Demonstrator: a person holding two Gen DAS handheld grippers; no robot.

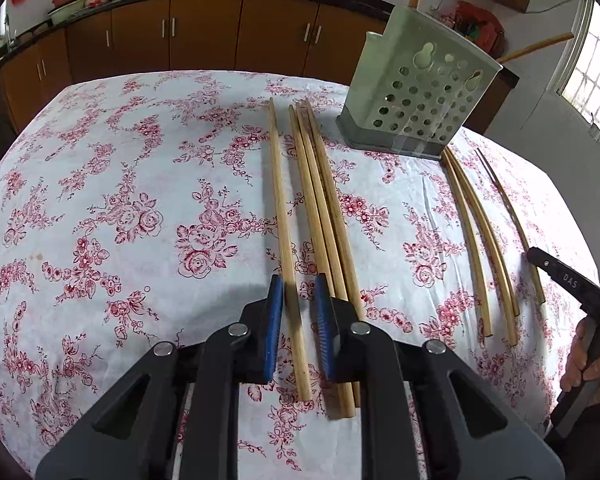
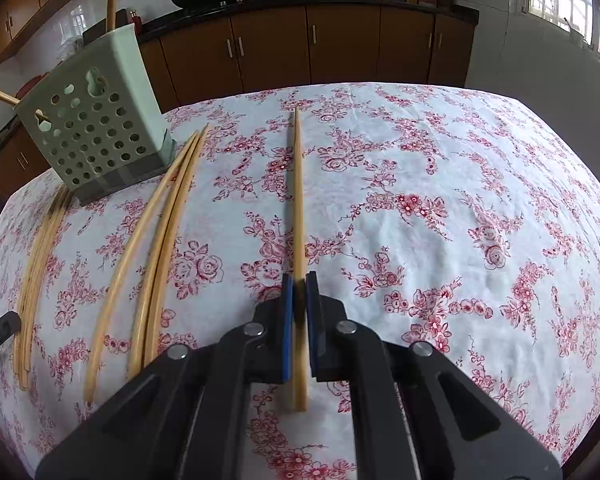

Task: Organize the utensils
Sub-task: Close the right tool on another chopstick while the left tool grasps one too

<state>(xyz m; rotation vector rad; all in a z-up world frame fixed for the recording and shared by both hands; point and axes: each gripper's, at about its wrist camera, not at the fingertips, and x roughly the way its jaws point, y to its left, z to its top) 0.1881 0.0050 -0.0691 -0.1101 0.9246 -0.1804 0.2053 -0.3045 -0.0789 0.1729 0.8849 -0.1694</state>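
Several wooden chopsticks lie on a floral tablecloth. In the left wrist view my left gripper (image 1: 299, 285) is open, its blue pads on either side of one single chopstick (image 1: 281, 208), with a bundle of three (image 1: 320, 200) just right of it. A pale green perforated utensil holder (image 1: 416, 92) stands at the back right and holds two wooden sticks. In the right wrist view my right gripper (image 2: 299, 280) is shut on one chopstick (image 2: 298, 200) that points away along the cloth. The holder (image 2: 96, 120) stands at the back left.
Three chopsticks (image 2: 156, 240) lie left of my right gripper, and more (image 2: 36, 264) lie at the table's left edge. My right gripper's tip (image 1: 556, 272) and the hand holding it show at the right of the left wrist view. Brown kitchen cabinets (image 2: 300, 44) stand behind the table.
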